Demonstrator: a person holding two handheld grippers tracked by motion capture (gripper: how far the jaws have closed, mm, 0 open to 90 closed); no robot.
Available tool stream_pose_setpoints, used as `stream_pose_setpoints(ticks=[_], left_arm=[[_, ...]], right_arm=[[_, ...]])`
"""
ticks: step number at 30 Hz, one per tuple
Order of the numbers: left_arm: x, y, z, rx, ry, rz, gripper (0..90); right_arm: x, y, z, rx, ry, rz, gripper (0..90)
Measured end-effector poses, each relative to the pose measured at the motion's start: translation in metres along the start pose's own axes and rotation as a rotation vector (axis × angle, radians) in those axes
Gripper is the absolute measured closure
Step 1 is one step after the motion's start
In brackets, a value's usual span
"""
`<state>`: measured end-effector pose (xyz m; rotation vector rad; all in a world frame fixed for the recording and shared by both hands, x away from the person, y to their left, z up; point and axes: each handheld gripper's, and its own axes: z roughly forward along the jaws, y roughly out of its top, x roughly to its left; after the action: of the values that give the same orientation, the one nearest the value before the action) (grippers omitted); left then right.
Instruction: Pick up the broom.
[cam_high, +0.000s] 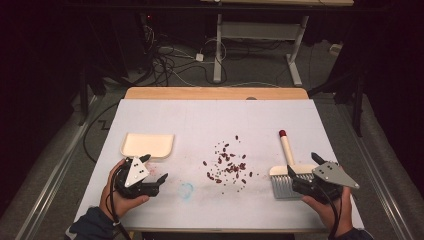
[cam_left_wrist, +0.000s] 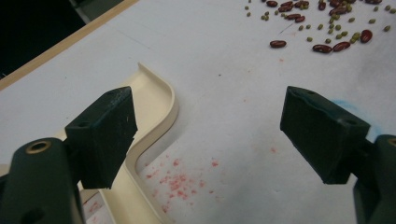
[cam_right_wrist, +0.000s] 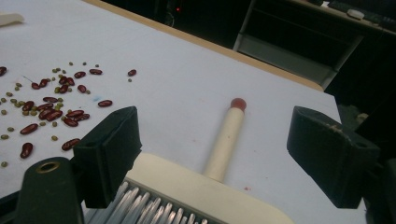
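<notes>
Cream plastic brush w/ red-tipped handle is lying just ahead of right hand-held gripper, handle pointing away; jaws are gaping wide.

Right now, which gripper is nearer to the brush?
Right. The right gripper hovers open over the brush head; the left gripper is far across the beans, beside the dustpan.

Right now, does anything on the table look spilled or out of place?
Yes. Red beans and small green ones lie loose mid-table, between the dustpan and the brush. Red specks stain the surface beside the dustpan, and a blue smudge marks it nearer the front edge.
</notes>
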<state>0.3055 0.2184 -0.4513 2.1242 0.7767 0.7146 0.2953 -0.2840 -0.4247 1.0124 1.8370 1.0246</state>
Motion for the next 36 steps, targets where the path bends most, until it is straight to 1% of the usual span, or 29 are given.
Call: stream_pose_setpoints(ticks=[3,5,6,7,9,10,11,13,15,16,17,19,20,22,23,24,25,26,27,28,29,31,32,33,35,36], left_arm=[[0.000,0.000,0.002,0.006,-0.006,0.000,18.1],[-0.001,0.001,0.002,0.004,-0.010,0.006,18.1],[-0.002,0.001,0.002,0.008,-0.011,0.017,18.1],[-0.003,0.001,0.002,0.008,-0.012,0.019,18.1],[-0.005,0.001,0.001,0.013,-0.008,0.030,18.3],[-0.006,0.001,0.001,0.015,-0.007,0.030,18.4],[-0.006,0.000,0.000,0.019,-0.006,0.029,18.4],[-0.006,-0.001,-0.001,0.019,-0.005,0.031,18.4],[-0.006,-0.001,-0.003,0.013,-0.004,0.025,18.3],[-0.005,-0.001,-0.003,0.010,-0.003,0.021,18.3],[-0.005,-0.001,-0.003,0.007,-0.004,0.015,18.4],[-0.004,-0.001,-0.003,0.012,-0.006,0.017,18.7],[-0.005,-0.001,-0.003,0.016,-0.005,0.016,18.7],[-0.006,-0.001,-0.002,0.022,-0.008,0.017,18.8],[-0.007,-0.001,-0.003,0.032,0.004,0.009,19.0],[-0.007,-0.001,-0.003,0.032,0.004,0.009,19.1],[-0.007,-0.001,-0.004,0.028,0.006,0.003,19.2],[-0.006,-0.001,-0.006,0.014,0.013,0.008,19.3],[-0.006,-0.002,-0.006,0.017,0.016,0.012,19.3],[-0.006,-0.002,-0.006,0.017,0.016,0.012,19.4],[-0.006,-0.003,-0.006,0.031,0.008,0.003,19.4],[-0.006,-0.003,-0.006,0.032,0.006,0.004,19.3],[-0.006,-0.004,-0.005,0.040,0.006,0.012,19.3],[-0.006,-0.004,-0.005,0.040,0.006,0.012,19.3],[-0.004,-0.006,-0.003,0.044,0.002,0.012,19.3],[-0.004,-0.006,-0.003,0.044,0.002,0.012,19.3]], right_arm=[[-0.005,0.001,0.002,0.009,0.006,0.018,17.8],[-0.009,0.002,0.002,0.021,0.000,0.029,17.9],[-0.011,0.003,0.003,0.027,0.006,0.032,17.9],[-0.011,0.003,0.003,0.027,0.006,0.032,17.9],[-0.019,0.009,0.008,0.096,0.007,0.021,17.8],[-0.022,0.012,0.011,0.141,0.002,0.010,17.8],[-0.026,0.014,0.015,0.170,0.002,0.016,17.9],[-0.036,0.020,0.022,0.211,0.044,0.035,18.2],[-0.045,0.028,0.032,0.274,0.056,0.049,18.8],[-0.045,0.028,0.032,0.274,0.056,0.049,18.8],[-0.053,0.036,0.044,0.325,0.070,0.087,19.1],[-0.060,0.042,0.058,0.351,0.086,0.130,22.1],[-0.062,0.044,0.067,0.386,0.093,0.137,22.3],[-0.063,0.044,0.085,0.462,0.091,0.146,22.4],[-0.063,0.043,0.094,0.500,0.097,0.155,22.9],[-0.061,0.042,0.103,0.539,0.099,0.156,24.2],[-0.060,0.041,0.110,0.569,0.090,0.145,24.5],[-0.058,0.040,0.116,0.591,0.083,0.142,24.8],[-0.057,0.038,0.123,0.616,0.078,0.146,25.4],[-0.056,0.036,0.130,0.638,0.076,0.154,26.9],[-0.054,0.032,0.136,0.666,0.077,0.155,32.1],[-0.051,0.025,0.148,0.736,0.080,0.147,35.9],[-0.051,0.023,0.150,0.750,0.078,0.146,36.1],[-0.051,0.023,0.150,0.750,0.078,0.146,36.1],[-0.051,0.024,0.151,0.739,0.094,0.164,44.6],[-0.050,0.024,0.150,0.738,0.105,0.160,48.5]])
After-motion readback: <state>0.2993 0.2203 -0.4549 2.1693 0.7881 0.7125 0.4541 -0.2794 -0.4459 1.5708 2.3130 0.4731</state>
